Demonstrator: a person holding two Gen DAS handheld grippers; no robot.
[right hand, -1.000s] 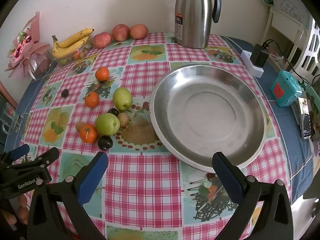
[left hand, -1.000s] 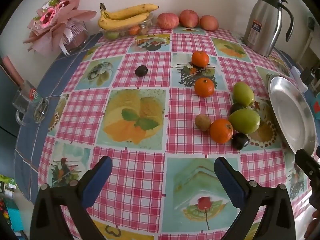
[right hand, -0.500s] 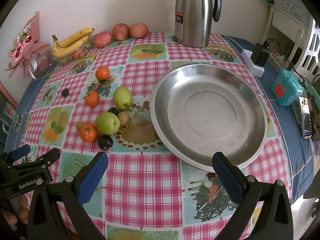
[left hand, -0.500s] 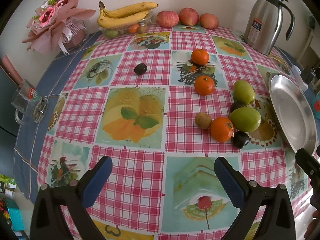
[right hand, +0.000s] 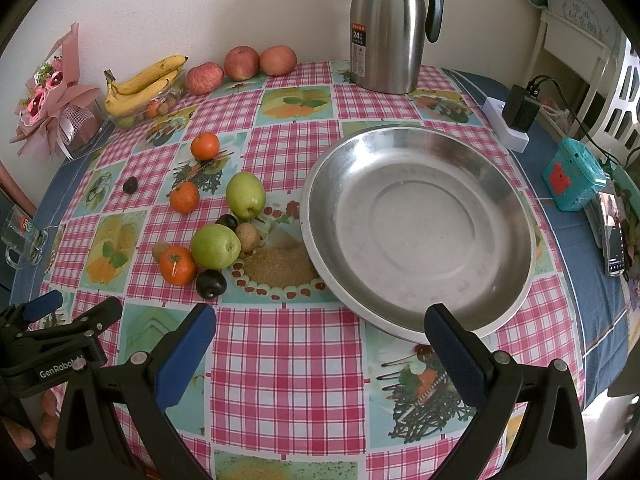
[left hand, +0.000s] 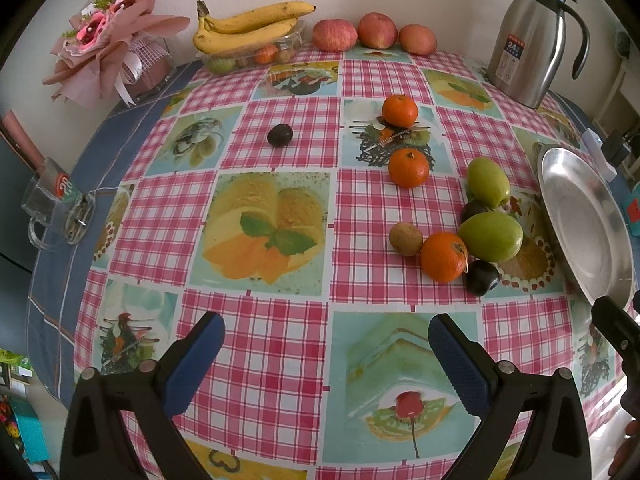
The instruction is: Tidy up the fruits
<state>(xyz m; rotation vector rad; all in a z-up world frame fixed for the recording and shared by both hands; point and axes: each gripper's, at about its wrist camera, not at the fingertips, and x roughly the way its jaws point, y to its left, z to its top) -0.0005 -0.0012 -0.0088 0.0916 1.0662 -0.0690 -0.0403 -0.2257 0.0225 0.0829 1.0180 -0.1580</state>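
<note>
Pre-grasp: left gripper (left hand: 326,354) and right gripper (right hand: 320,344) both spread wide, holding nothing. Fruit cluster (right hand: 212,244) sits at 9 o'clock of the bare steel plate (right hand: 516,200). Likely next: descend on nearest dark plum (right hand: 211,283).

Checked table (right hand: 288,360), steel plate (right hand: 420,152), loose fruits (right hand: 216,246), jug (right hand: 386,28)

- The steel dish (right hand: 416,224) sat empty on the checked cloth, right of the fruit.
- A cluster lay just beside its left rim: two green apples (right hand: 216,246) (right hand: 245,194), one orange (right hand: 177,265), two dark plums (right hand: 211,283) (right hand: 227,222) and two brown kiwis (right hand: 247,236) (left hand: 405,238).
- Two more oranges (left hand: 408,168) (left hand: 399,110) lay farther back.
- A lone plum (left hand: 280,135) lay well apart, to the left.
</note>
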